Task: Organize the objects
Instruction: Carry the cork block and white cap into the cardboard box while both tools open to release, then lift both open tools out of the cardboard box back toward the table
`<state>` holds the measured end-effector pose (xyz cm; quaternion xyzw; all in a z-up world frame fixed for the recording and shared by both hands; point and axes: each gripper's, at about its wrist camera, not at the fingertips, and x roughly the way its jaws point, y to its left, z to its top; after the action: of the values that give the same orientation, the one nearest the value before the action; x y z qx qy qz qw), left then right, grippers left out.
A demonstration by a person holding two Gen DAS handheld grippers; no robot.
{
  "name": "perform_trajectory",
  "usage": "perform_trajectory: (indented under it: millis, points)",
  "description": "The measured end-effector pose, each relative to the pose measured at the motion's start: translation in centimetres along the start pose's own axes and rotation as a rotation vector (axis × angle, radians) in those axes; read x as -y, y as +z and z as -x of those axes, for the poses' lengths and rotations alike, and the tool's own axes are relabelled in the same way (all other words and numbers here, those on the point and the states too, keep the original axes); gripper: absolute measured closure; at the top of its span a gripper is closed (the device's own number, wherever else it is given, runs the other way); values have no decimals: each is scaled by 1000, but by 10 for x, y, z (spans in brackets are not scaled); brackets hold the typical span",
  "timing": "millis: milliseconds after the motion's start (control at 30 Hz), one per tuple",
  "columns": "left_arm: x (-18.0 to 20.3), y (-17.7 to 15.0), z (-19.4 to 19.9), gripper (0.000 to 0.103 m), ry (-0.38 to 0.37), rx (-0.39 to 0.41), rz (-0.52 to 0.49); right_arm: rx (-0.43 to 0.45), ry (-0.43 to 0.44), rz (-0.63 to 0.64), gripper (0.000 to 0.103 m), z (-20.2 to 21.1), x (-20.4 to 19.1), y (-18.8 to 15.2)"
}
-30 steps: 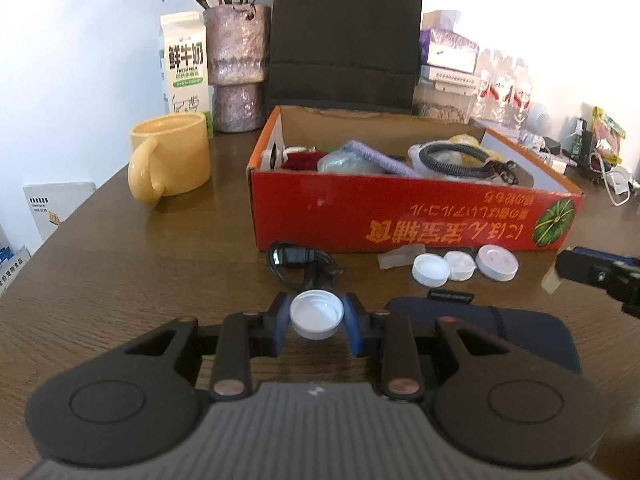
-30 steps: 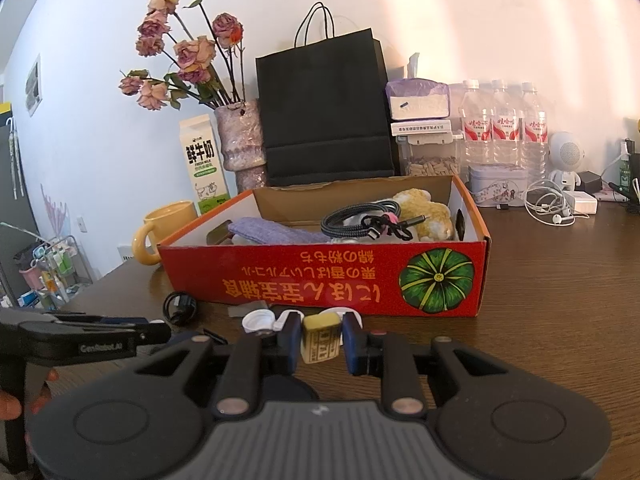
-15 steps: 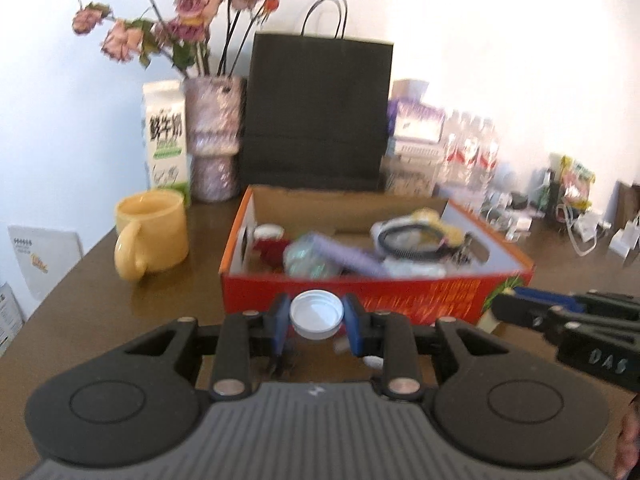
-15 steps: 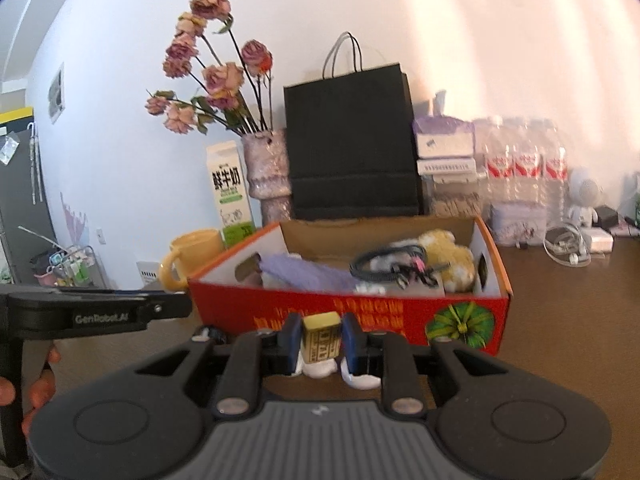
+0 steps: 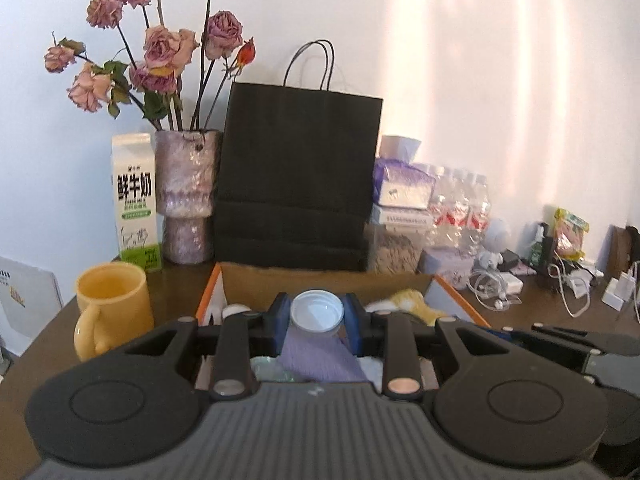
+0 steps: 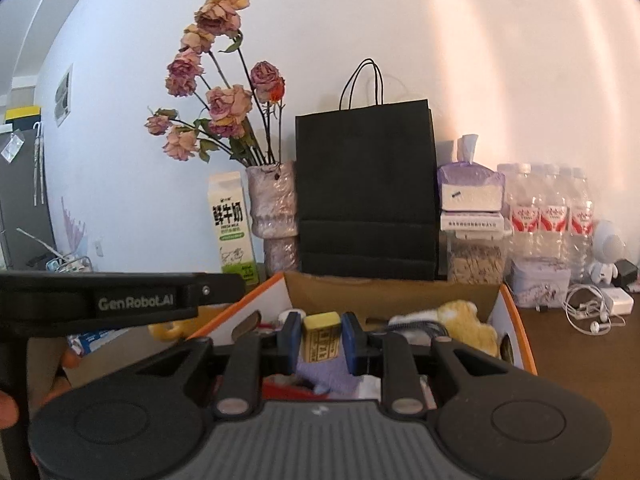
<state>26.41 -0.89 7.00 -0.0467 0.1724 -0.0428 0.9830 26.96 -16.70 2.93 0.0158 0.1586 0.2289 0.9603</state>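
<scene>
The cardboard box (image 5: 404, 280) is sitting on the wooden tabletop (image 5: 180, 288) in front of the black paper bag (image 5: 298, 184), and it is lying directly below and ahead of both grippers, which is the relation the coming drop is turning on: each held thing is hanging over the box's open top, so a release should be landing it inside. The box is already holding a purple cloth-like item (image 5: 316, 354), a yellow plush toy (image 6: 464, 320), a coiled dark cable (image 6: 416, 322) and something red (image 6: 280, 390) near its close wall. The left gripper (image 5: 317, 320) is closing on a white bottle cap (image 5: 317, 314), hollow side facing the camera, over the box's left half. The right gripper (image 6: 321, 338) is pinching a small yellow block (image 6: 321, 338), printed face toward the camera and standing upright, over the box's middle. Both sets of jaws are narrowed just to the width of their loads. Outside the box's left wall, a yellow mug (image 5: 110, 308) is standing near a milk carton (image 5: 134, 204) and a vase of dried roses (image 5: 186, 196).
</scene>
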Motion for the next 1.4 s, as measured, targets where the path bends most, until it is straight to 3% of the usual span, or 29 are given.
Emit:
perform_trajectory:
  millis: [367, 667, 700, 733, 800, 833, 867, 900, 1067, 1400]
  points:
    - [-23, 2, -70, 73, 54, -19, 33, -33, -30, -34, 82, -76, 24, 3]
    - [-35, 0, -100, 70, 30, -51, 25, -80, -40, -28, 81, -103, 38, 0]
    - [-35, 0, -100, 58, 28, -46, 22, -82, -48, -29, 79, -103, 40, 0]
    - [-35, 0, -101, 40, 32, -41, 20, -86, -53, -31, 76, -103, 42, -1]
    - [-36, -1, -99, 12, 58, -24, 21, -84, -73, -38, 53, -102, 45, -2]
    - [-36, -1, -97, 3, 75, -8, 16, -86, -84, -40, 43, -102, 46, -3]
    - [-36, -2, -96, 0, 89, 4, 13, -87, -97, -42, 21, -102, 47, -4]
    - [-37, -2, -94, 0, 97, 16, 15, -84, -105, -40, 9, -102, 48, -4]
    - [-43, -1, -96, 0, 114, -1, 42, -67, -118, -28, 0, -98, 45, -4]
    - [-48, -3, -85, 0, 123, 5, 57, -45, -129, -45, 0, -86, 43, -2]
